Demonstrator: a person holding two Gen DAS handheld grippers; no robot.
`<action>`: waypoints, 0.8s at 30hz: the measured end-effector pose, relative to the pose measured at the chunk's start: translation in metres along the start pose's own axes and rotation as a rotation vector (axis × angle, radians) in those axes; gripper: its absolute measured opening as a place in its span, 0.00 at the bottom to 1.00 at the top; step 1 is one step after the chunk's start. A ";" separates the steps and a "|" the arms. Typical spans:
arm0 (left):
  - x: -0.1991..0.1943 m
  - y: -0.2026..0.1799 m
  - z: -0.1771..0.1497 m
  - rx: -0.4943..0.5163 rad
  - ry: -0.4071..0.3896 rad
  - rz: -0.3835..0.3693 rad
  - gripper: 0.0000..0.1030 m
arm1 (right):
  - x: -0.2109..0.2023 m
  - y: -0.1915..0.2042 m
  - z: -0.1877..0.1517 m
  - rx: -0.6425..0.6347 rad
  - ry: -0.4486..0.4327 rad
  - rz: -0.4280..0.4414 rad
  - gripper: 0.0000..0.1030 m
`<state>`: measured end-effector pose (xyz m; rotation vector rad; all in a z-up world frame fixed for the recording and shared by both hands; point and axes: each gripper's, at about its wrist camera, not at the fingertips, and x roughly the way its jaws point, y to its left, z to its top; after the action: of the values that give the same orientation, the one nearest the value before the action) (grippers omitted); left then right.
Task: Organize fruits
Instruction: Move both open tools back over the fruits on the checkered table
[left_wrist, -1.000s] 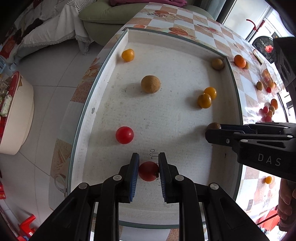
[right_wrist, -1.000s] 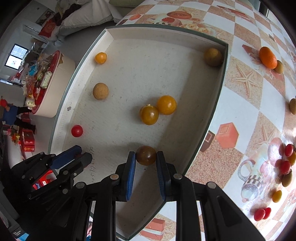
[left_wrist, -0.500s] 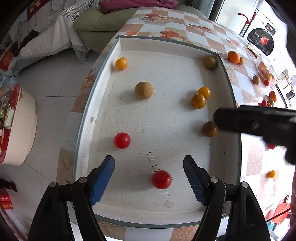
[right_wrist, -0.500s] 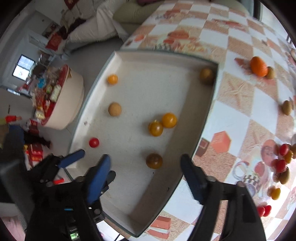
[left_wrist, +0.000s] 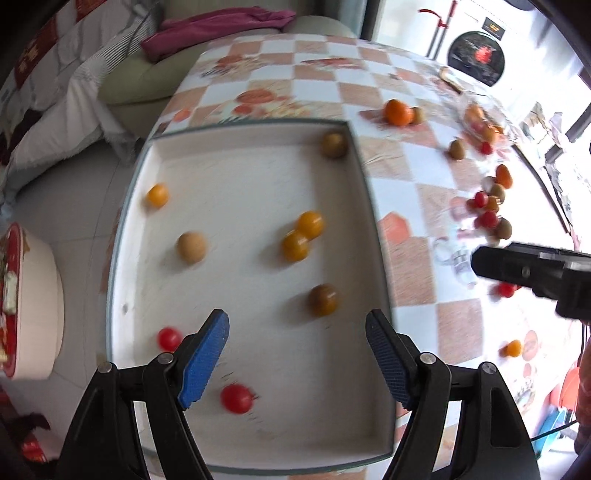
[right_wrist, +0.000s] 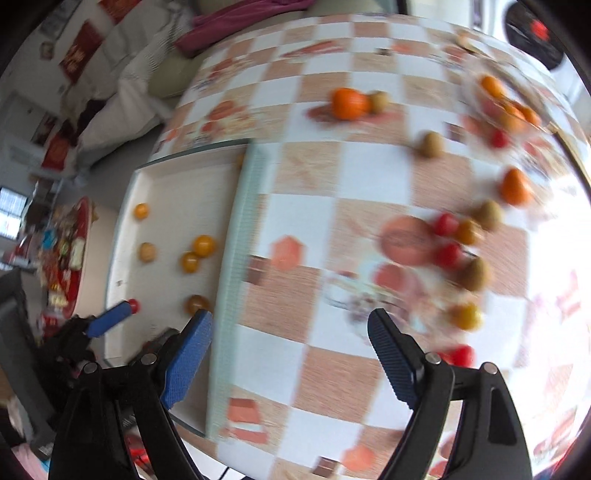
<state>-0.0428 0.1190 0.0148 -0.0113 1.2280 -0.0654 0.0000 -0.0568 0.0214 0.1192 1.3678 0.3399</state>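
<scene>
A white tray (left_wrist: 373, 206) on the checkered table holds several small fruits: a red tomato (left_wrist: 236, 398) near its front, another red one (left_wrist: 168, 338) at left, a dark brown fruit (left_wrist: 323, 300), two orange ones (left_wrist: 303, 234) and a tan ball (left_wrist: 191, 246). My left gripper (left_wrist: 297, 358) is open and empty above the tray's front. My right gripper (right_wrist: 290, 360) is open and empty over the table right of the tray (right_wrist: 231, 258). Loose fruits (right_wrist: 458, 240) lie scattered on the table ahead of it, blurred.
An orange (right_wrist: 347, 103) and more small fruits lie farther back on the table. The right gripper's body (left_wrist: 535, 273) shows at the right of the left wrist view. A sofa with a purple cushion (left_wrist: 218, 26) stands beyond the table; the floor lies to the left.
Both grippers opened and let go: the red tomato and the dark brown fruit now lie in the tray. Both have lifted back, and the right one has swung right over the table.
</scene>
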 end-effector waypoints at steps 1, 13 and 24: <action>0.000 -0.005 0.003 0.011 -0.004 -0.005 0.75 | -0.003 -0.010 -0.003 0.018 -0.003 -0.012 0.85; 0.004 -0.075 0.033 0.137 -0.020 -0.041 0.75 | -0.028 -0.101 -0.048 0.170 0.000 -0.133 0.85; 0.032 -0.129 0.037 0.251 0.034 -0.099 0.75 | -0.024 -0.115 -0.093 0.158 0.066 -0.139 0.85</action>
<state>-0.0025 -0.0128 0.0025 0.1482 1.2461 -0.3071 -0.0751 -0.1830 -0.0073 0.1441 1.4590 0.1195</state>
